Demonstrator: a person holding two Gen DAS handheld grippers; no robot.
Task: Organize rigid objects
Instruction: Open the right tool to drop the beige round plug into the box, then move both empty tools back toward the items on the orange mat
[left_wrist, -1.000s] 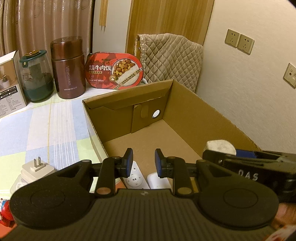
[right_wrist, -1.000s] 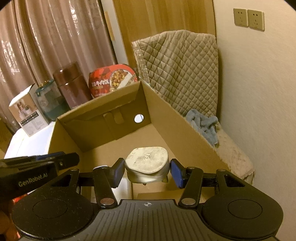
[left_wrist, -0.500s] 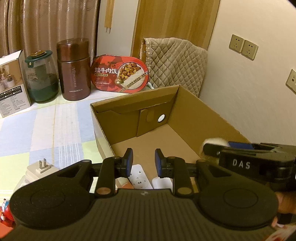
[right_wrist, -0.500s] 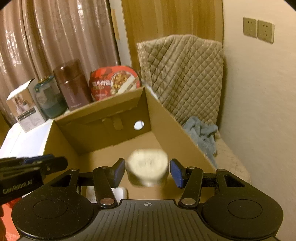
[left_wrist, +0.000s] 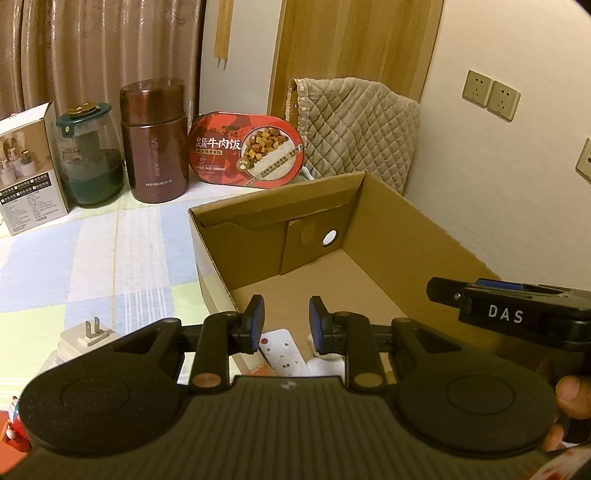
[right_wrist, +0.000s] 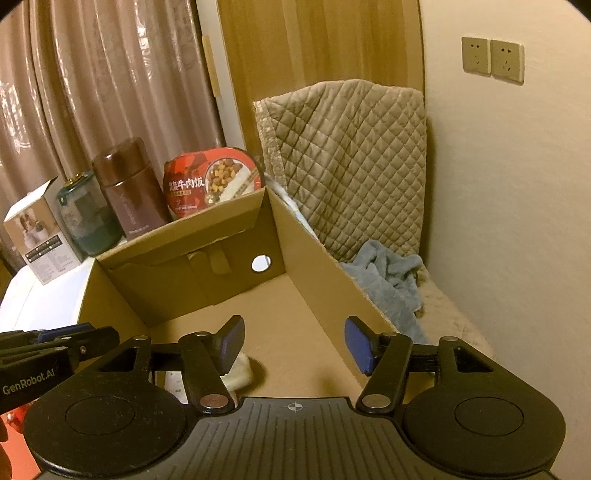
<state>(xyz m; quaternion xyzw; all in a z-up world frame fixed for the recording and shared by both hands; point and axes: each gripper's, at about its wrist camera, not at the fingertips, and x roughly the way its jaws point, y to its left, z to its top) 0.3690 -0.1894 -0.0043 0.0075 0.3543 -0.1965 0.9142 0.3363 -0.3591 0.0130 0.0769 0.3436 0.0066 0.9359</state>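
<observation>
An open cardboard box (left_wrist: 399, 206) (right_wrist: 314, 243) lies on the table. A white remote (left_wrist: 281, 350) and a pale rounded object (left_wrist: 327, 363) (right_wrist: 240, 373) lie on its floor at the near end. My right gripper (right_wrist: 294, 345) is open and empty above the box's near end; its body shows in the left wrist view (left_wrist: 517, 314). My left gripper (left_wrist: 283, 323) is open with a narrow gap, empty, above the remote; its body shows at the left edge of the right wrist view (right_wrist: 55, 343).
A white plug adapter (left_wrist: 86, 334) lies left of the box. Behind stand a brown flask (left_wrist: 155, 144), a green-lidded glass jar (left_wrist: 90, 155), a white carton (left_wrist: 27, 166) and a red beef-rice meal box (left_wrist: 249, 149). A quilted chair (right_wrist: 347, 162) with a blue cloth (right_wrist: 388, 277) is on the right.
My right gripper opened and let go of the pale rounded object, which dropped onto the box floor. Both grippers pulled up and back a little.
</observation>
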